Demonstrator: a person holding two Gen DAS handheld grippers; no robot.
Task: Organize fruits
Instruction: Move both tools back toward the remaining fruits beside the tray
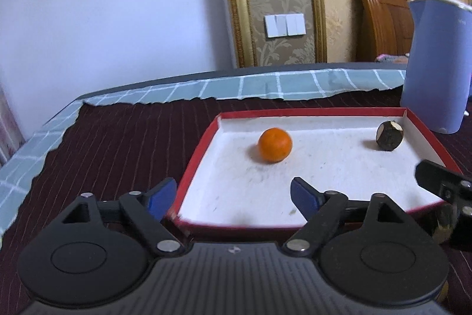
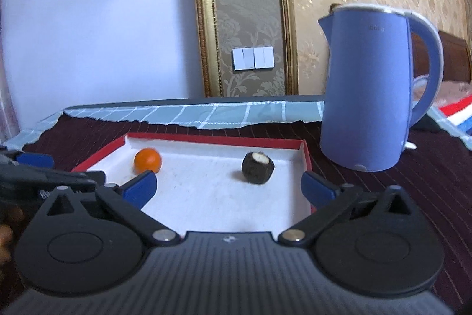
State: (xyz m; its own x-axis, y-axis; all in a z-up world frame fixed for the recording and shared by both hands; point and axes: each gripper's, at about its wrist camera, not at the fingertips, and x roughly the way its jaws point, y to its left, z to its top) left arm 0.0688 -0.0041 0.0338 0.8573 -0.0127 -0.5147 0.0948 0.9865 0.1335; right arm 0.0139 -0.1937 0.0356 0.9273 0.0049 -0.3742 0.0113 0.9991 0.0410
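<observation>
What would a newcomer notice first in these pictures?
Probably the bright orange fruit lying in the red-rimmed white tray, with a dark brown fruit apart from it near the tray's far right corner. Beside the tray stands a tall blue kettle.

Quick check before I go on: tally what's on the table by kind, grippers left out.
Orange fruit: 1
Dark brown fruit with a pale cut end: 1
Red-rimmed white tray: 1
Blue electric kettle: 1
Total: 4; both fruits lie in the tray.
</observation>
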